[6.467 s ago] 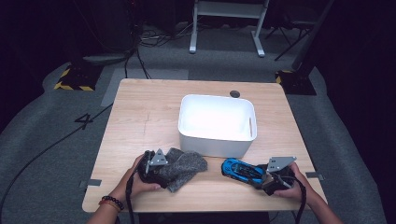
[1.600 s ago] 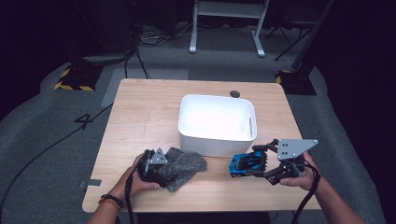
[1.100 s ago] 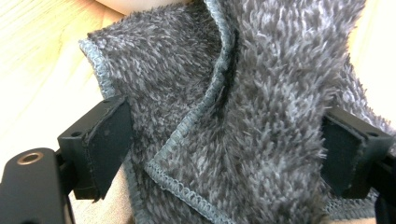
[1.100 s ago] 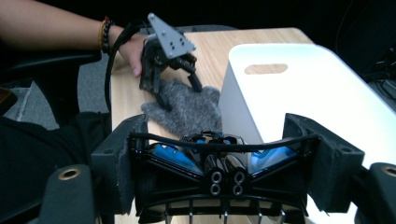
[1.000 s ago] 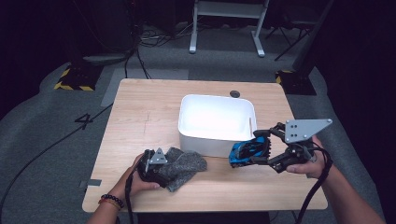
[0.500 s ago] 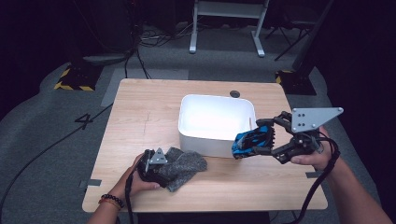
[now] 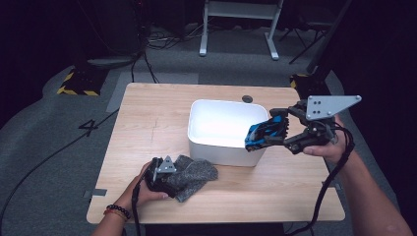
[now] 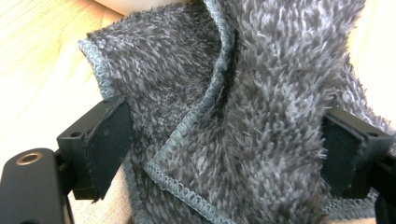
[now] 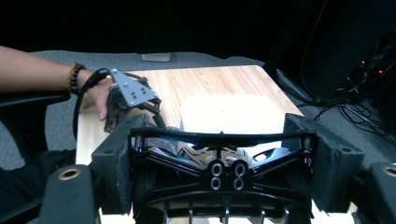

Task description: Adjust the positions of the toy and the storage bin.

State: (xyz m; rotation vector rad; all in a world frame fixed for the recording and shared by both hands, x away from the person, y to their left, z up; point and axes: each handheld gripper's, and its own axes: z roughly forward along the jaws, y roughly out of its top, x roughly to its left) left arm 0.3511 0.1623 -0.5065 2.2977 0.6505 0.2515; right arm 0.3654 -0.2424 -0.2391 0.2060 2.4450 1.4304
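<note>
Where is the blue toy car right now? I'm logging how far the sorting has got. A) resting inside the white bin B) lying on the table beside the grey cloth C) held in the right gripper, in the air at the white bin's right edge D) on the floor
C: the right gripper clamps the blue toy car in its jaws, lifted off the table at the right rim of the white bin.

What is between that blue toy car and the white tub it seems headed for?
Nothing visible. The right gripper holds the blue toy car in the air at the near right corner of the white tub, partly over its rim. The tub looks empty inside. The grey cloth lies on the table in front, out of the path.
</note>
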